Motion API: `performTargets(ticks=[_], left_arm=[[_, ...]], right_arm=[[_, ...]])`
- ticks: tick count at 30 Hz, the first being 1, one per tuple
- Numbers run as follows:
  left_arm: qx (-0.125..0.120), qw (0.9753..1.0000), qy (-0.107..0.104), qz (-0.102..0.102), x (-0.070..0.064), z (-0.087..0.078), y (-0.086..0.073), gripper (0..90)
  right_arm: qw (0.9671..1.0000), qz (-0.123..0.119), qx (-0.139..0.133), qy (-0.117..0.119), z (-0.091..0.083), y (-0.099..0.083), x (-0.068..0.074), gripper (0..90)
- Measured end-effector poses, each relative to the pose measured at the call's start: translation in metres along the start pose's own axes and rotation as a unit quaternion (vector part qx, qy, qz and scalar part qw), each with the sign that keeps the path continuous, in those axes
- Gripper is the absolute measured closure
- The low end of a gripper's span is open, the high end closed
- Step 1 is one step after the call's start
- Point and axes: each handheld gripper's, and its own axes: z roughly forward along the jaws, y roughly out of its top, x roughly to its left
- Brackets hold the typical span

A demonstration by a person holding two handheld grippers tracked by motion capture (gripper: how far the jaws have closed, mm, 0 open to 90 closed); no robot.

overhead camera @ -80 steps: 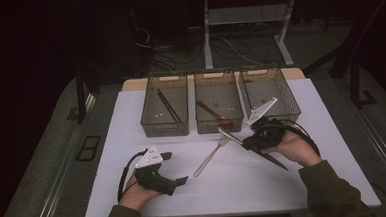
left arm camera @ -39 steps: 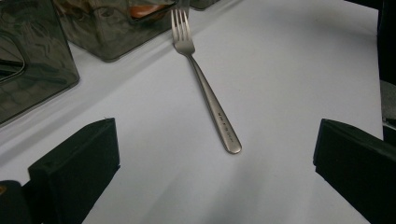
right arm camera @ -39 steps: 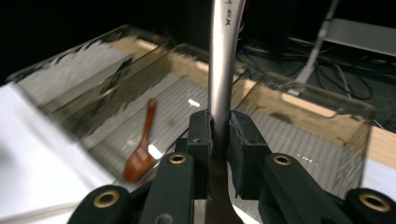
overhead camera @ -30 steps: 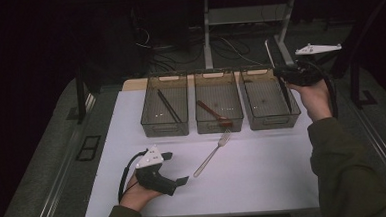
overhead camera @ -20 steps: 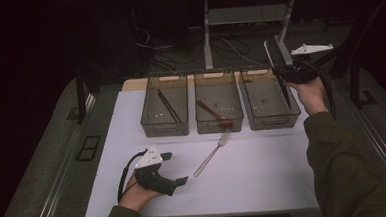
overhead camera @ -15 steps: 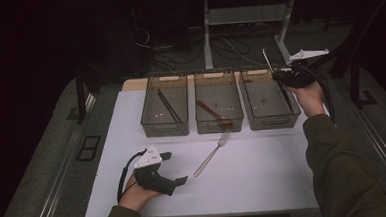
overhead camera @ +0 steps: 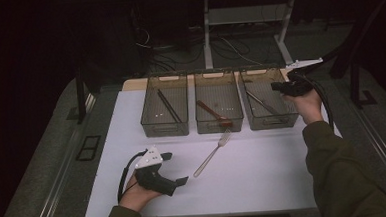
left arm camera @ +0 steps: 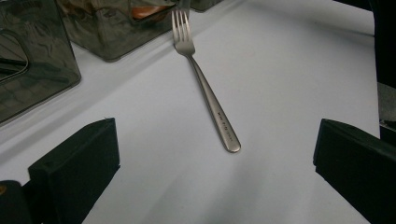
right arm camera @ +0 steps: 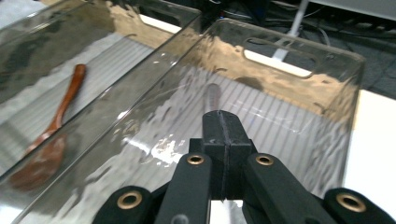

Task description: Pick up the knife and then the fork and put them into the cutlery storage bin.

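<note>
Resting on the white table (overhead camera: 264, 175), the left gripper (left arm camera: 215, 186) gapes toward the slim, stiff, slippery-looking steel fork (left arm camera: 205, 88), best pinched mid-handle, while the right gripper (right arm camera: 223, 122) hovers clamped shut above the rightmost clear plastic bin (right arm camera: 299, 135).

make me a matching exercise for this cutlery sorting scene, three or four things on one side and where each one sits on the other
Things:
1. silver metal fork
2. brown wooden spoon
3. silver metal knife
4. dark chopsticks

Places:
A. middle clear plastic bin
B. left clear plastic bin
C. bare white table top
D. right clear plastic bin

Pairs: 1-C, 2-A, 3-D, 4-B
</note>
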Motion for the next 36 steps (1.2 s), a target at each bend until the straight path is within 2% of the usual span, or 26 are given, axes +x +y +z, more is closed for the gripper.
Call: performTargets(ticks=[3,7,11,14,16,19,23,27,36], left_arm=[[0.002,1.0000,0.000,0.001,0.000,0.000,0.000,0.0],[0.005,1.0000,0.000,0.002,-0.001,0.001,0.000,0.0],[0.006,1.0000,-0.001,0.003,-0.001,0.002,0.000,0.0],[0.006,1.0000,-0.001,0.003,-0.002,0.002,0.000,0.0],[0.005,1.0000,-0.001,0.004,-0.002,0.002,0.001,0.0],[0.005,1.0000,0.000,0.004,-0.002,0.001,0.001,0.0],[0.005,1.0000,0.000,0.004,-0.002,0.002,0.001,0.0],[0.006,1.0000,0.000,0.004,-0.002,0.002,0.001,0.0],[0.006,1.0000,0.003,0.004,-0.002,0.001,0.001,0.0]], right_arm=[[0.9997,0.006,-0.010,0.020,-0.006,-0.006,0.002,88.8],[0.9983,0.014,-0.018,0.053,-0.016,-0.011,0.008,76.6],[0.9967,0.008,-0.031,0.074,-0.029,-0.015,0.019,62.9],[0.9960,-0.002,-0.036,0.082,-0.039,-0.018,0.029,52.4],[0.9955,-0.013,-0.037,0.087,-0.045,-0.020,0.037,49.4],[0.9937,-0.025,-0.039,0.102,-0.053,-0.024,0.048,48.2],[0.9927,-0.038,-0.040,0.107,-0.064,-0.031,0.065,47.8],[0.9901,-0.051,-0.042,0.124,-0.069,-0.040,0.083,48.6],[0.9855,-0.072,-0.005,0.154,-0.059,-0.056,0.114,65.2]])
